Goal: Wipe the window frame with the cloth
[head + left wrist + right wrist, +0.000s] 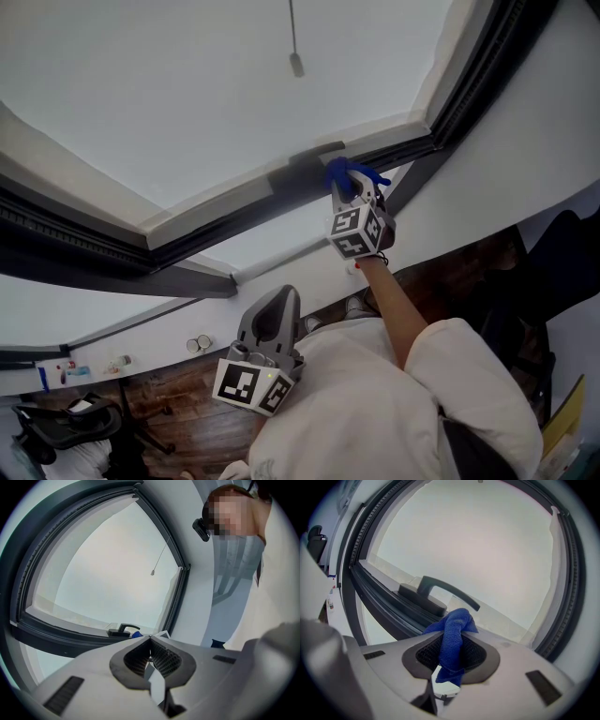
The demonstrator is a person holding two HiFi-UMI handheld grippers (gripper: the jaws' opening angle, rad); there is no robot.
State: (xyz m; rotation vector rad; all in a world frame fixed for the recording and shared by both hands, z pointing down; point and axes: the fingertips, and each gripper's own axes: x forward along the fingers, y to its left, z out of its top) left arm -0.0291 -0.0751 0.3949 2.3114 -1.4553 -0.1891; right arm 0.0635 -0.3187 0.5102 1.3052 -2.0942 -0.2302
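Observation:
A dark grey window frame (234,225) borders a large pale pane, with a dark handle (307,169) on its lower rail. My right gripper (354,190) is raised to that rail just right of the handle, shut on a blue cloth (349,176). In the right gripper view the cloth (453,641) bunches between the jaws of the right gripper (451,632), just short of the handle (433,592) and frame (377,604). My left gripper (272,317) hangs low by the person's chest, away from the frame. In its own view the left gripper (150,639) is shut with nothing in it.
A blind cord pull (295,64) hangs in front of the pane. The white sill (141,333) below carries small round items (198,344). A dark chair (61,424) stands on the wooden floor (183,394) at lower left. The right side of the frame (569,573) curves close by.

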